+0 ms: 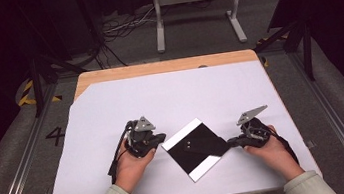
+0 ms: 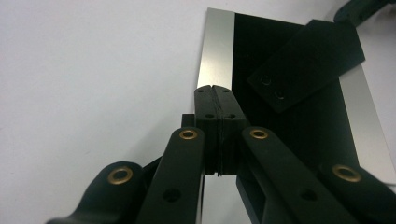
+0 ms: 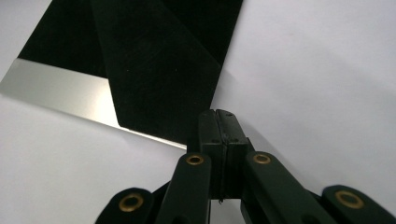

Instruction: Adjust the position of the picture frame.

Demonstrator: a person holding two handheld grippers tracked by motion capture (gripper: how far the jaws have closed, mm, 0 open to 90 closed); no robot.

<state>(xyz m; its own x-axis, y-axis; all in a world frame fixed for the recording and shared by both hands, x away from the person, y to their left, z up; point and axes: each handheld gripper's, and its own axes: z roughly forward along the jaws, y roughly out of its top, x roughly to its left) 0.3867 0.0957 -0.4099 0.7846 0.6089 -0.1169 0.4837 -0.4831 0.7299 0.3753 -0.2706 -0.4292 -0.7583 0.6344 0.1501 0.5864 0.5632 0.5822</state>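
**Both grippers closed at the black panel**

The left gripper (image 1: 158, 140) has its jaws pressed fully together, holding nothing, its tips at the left silver-edged side of the black panel (image 1: 194, 149). The panel lies flat on the white sheet (image 1: 112, 115) covering the desk (image 1: 166, 66), with a black strip (image 2: 306, 65) lying across it. The right gripper (image 1: 231, 143), also closed and empty, sits at the panel's right corner.

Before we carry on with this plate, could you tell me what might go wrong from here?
1. Both grippers, left gripper and right gripper, are shut with their tips at opposite edges of the black plate with silver strips; pushing unevenly may spin it instead of sliding it.
2. The small black slab with two holes lies loose on top, overhanging the plate's edge; a jolt could knock it off.
3. Closed tips could scratch the plate's glossy surface or crease the white sheet.
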